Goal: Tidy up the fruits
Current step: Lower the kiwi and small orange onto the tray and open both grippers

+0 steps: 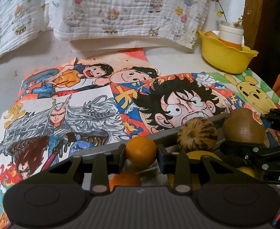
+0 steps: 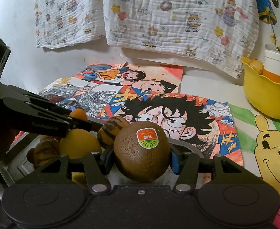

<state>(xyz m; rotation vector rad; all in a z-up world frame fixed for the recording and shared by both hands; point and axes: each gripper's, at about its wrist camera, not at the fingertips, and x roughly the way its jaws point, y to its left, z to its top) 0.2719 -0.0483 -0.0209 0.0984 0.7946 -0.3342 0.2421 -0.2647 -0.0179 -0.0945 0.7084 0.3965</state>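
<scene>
My left gripper (image 1: 141, 151) is shut on a small orange fruit (image 1: 141, 150), held just above a grey metal tray (image 1: 105, 149). My right gripper (image 2: 141, 157) is shut on a brown kiwi (image 2: 141, 152) with a red and green sticker, over the same tray (image 2: 15, 164). The kiwi also shows in the left wrist view (image 1: 243, 126). A striped yellow-brown fruit (image 1: 197, 135) lies in the tray, with yellow fruits (image 2: 78, 143) and another striped one (image 2: 46, 152) beside it. A yellow bowl (image 1: 226, 56) stands at the far right.
Cartoon drawings (image 1: 178, 103) cover the white table. A patterned white cloth (image 1: 120, 9) hangs at the back. The yellow bowl (image 2: 268, 97) holds a white and orange cup (image 2: 277, 66) and a yellowish fruit (image 2: 256, 65). A wooden post (image 1: 254, 9) stands behind it.
</scene>
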